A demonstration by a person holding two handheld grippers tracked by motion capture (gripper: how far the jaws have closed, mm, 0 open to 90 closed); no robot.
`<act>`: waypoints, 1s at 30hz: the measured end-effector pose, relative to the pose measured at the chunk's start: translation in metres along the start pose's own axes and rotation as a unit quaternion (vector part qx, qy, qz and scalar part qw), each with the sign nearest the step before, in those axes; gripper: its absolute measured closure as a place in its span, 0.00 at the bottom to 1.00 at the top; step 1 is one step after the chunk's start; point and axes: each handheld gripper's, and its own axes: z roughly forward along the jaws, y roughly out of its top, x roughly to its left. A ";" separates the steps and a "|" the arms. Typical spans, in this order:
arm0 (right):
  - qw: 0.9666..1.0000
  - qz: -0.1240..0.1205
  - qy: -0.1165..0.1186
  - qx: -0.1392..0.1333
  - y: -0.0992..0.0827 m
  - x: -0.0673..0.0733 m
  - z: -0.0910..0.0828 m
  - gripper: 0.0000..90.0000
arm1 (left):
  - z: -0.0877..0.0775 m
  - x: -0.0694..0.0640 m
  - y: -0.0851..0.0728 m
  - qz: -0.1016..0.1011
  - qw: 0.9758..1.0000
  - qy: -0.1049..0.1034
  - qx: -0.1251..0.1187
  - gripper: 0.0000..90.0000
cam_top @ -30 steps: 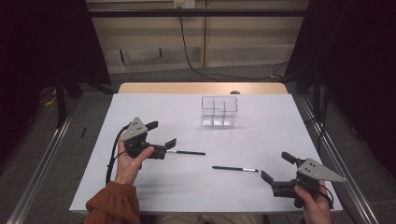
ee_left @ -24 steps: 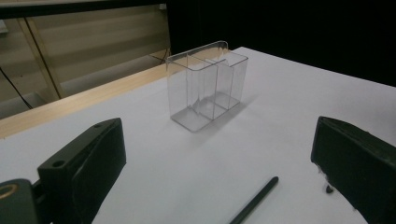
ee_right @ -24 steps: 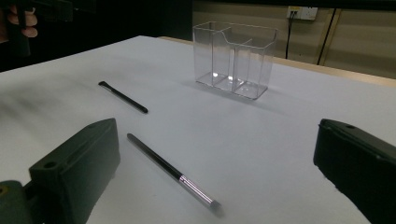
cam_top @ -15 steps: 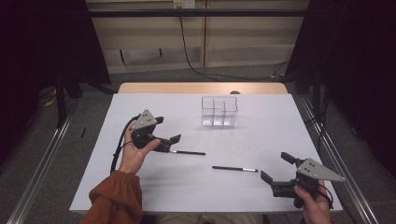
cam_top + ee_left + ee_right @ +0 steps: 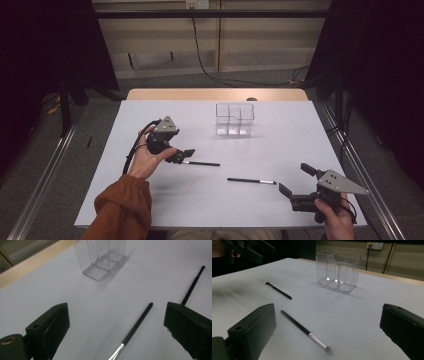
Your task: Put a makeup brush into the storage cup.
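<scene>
Left hand [image 5: 146,159] in an orange sleeve tilts the left gripper [image 5: 181,155] down at mid-left, jaws spread; right gripper [image 5: 295,180] rests near-right, jaws wide.

Two slim black makeup brushes lie flat on the white table. The near brush [image 5: 135,327] rests between the left gripper's [image 5: 182,156] spread jaws (silver ferrule toward the camera). The second brush [image 5: 303,329] lies just beyond the right gripper's [image 5: 297,184] parted jaws.

No legible text, label, brand, number or sign is showing on any surface: nothing readable is appearing on the table, the clear organizer, the brushes or either gripper.
</scene>
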 end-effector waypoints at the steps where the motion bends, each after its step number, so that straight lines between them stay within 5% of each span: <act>1: 1.000 0.001 0.000 0.000 0.000 0.000 0.000 0.00 | 0.002 -0.001 0.001 -0.005 1.000 0.000 0.000 0.07; 4: 1.000 0.001 0.001 0.001 0.000 0.000 0.000 0.00 | 0.001 0.001 0.003 0.022 0.999 0.015 0.025 0.06; 11: 1.000 -0.001 0.002 0.001 0.000 0.000 0.000 0.00 | 0.010 0.002 0.004 0.025 0.998 0.001 0.065 0.08; 16: 1.000 0.002 0.002 0.003 0.000 0.000 0.000 0.00 | 0.018 0.002 0.005 0.040 0.993 -0.014 0.107 0.08; 25: 1.000 0.002 0.003 0.003 0.000 0.001 0.000 0.00 | 0.027 0.003 0.012 0.064 0.983 -0.040 0.170 0.08; 30: 1.000 0.002 0.003 0.002 0.000 0.001 0.000 0.00 | 0.035 -0.001 0.014 0.073 0.973 -0.053 0.210 0.08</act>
